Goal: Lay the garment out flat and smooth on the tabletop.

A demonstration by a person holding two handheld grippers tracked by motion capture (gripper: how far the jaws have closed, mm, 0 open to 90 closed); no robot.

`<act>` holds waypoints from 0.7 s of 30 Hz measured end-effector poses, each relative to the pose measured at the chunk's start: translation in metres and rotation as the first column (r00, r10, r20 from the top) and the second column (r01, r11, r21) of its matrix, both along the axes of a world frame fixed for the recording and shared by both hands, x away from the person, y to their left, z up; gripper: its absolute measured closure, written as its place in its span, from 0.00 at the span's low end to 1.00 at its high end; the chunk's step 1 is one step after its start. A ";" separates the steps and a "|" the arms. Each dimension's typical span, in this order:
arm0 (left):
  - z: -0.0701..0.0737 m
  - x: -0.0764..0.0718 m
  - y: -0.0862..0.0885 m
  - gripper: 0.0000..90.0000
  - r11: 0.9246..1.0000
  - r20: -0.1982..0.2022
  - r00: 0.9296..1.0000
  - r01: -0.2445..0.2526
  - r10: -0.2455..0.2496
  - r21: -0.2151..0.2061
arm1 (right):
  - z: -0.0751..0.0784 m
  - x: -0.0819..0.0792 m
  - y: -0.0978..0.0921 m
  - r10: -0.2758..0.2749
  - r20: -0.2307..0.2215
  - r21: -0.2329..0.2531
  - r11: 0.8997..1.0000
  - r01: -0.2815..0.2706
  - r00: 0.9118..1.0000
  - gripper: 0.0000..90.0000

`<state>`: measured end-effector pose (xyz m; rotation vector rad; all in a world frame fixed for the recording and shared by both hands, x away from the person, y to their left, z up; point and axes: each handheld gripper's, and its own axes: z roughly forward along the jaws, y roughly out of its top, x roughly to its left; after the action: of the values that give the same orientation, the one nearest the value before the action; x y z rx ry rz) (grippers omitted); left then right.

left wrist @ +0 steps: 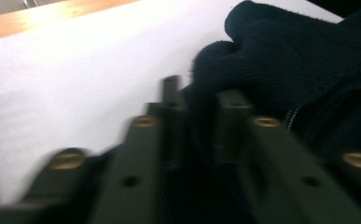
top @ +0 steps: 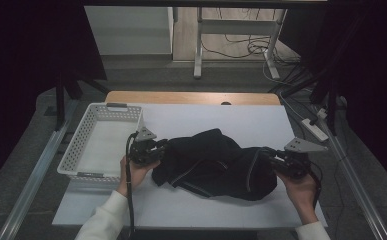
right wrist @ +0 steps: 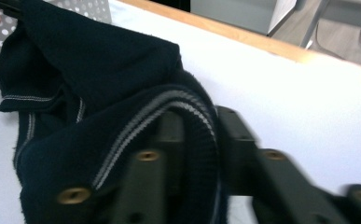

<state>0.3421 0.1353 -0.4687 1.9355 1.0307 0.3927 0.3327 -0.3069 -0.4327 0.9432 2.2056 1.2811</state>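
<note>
Table (top: 191,207): white-topped, with a perforated white basket (top: 88,145) at its left edge.
Garment (top: 216,162): dark knitted piece with pale stripe trim, lay crumpled mid-table just right of the basket, long axis running left to right between the two tools.
Left gripper (top: 157,148): jaws nearly closed on a fold at the garment's left end (left wrist: 201,107); this end lay nearer the basket.
Right gripper (top: 272,156): jaws pinched the striped hem (right wrist: 199,123) at the right end.
</note>
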 end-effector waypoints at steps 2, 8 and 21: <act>0.003 -0.003 -0.003 0.55 1.000 0.012 1.000 0.013 -0.014 0.027 | 0.000 -0.001 -0.001 -0.011 -0.002 0.005 1.000 0.011 1.000 0.55; 0.019 -0.016 -0.014 0.41 0.997 0.059 0.997 0.053 -0.056 0.048 | 0.035 -0.019 0.004 0.005 0.078 0.087 0.996 -0.012 0.997 0.41; 0.009 -0.021 -0.019 0.33 0.992 -0.017 0.995 0.099 -0.098 0.078 | -0.008 -0.011 0.056 0.151 -0.047 -0.016 0.988 -0.152 0.987 0.40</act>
<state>0.3207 0.1167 -0.4601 2.0532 0.9366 0.3703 0.3214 -0.2506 -0.4404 0.8180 2.3606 1.3135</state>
